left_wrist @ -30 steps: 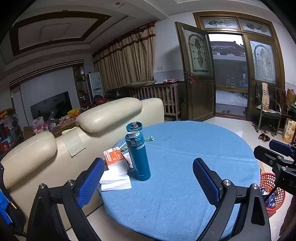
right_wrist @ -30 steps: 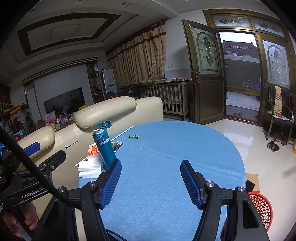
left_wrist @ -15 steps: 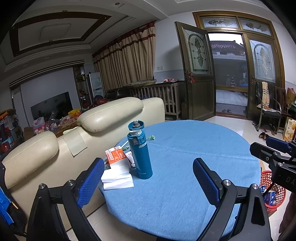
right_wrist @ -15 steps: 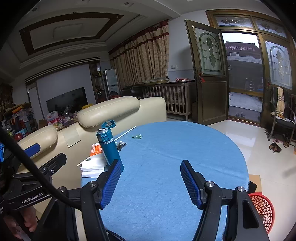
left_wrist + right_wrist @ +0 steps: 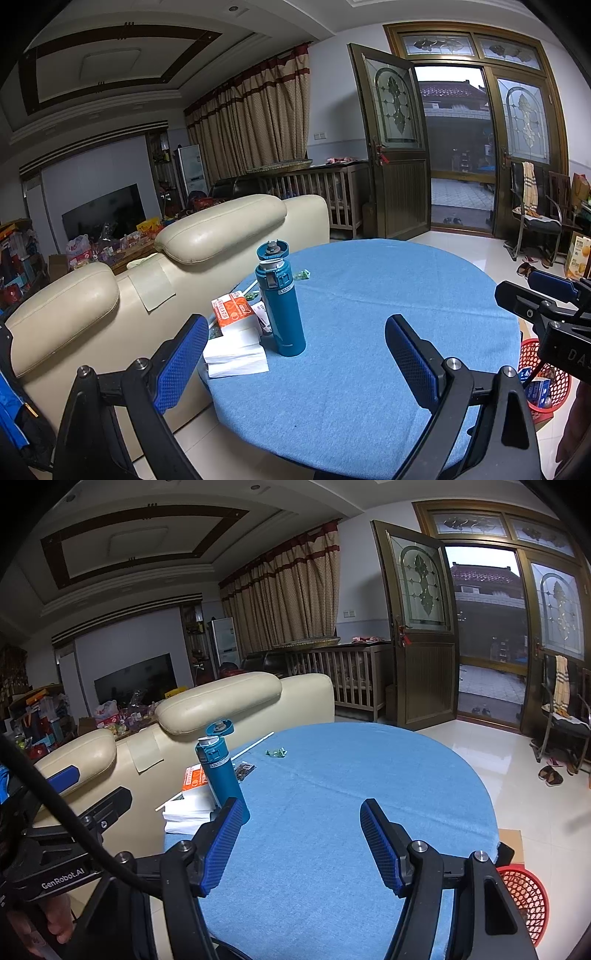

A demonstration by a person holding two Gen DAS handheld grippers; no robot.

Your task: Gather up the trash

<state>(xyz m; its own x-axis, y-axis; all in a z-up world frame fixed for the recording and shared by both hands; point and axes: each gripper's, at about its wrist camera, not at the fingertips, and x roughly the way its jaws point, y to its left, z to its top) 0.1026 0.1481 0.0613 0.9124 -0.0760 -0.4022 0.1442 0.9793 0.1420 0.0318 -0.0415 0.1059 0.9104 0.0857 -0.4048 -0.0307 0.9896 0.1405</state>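
Both claws are hanging above the near edge of a round tabletop (image 5: 369, 332) covered in blue cloth. The left claw (image 5: 295, 354) is gaping wide at the bottom of its view, holding nothing, and the right claw (image 5: 301, 840) is likewise spread wide and gripping nothing at the bottom of its own view.

In the left wrist view, a small green wrapper (image 5: 301, 274) is lying on the cloth just above and right of centre, beside the open lid of a teal flask (image 5: 280, 304) that is standing upright left of centre. In the right wrist view that wrapper (image 5: 276, 753) is sitting near the middle of the frame, well apart from the claw.

A stack of white paper with an orange-and-white packet (image 5: 232, 309) on top is resting just left of the flask. A white straw (image 5: 253, 746) is lying slantwise near the tabletop's far left edge.

A red mesh basket (image 5: 543, 376) is standing on the floor at the lower right, with small boxes inside it. A cream sofa (image 5: 110, 295) is filling the left side.
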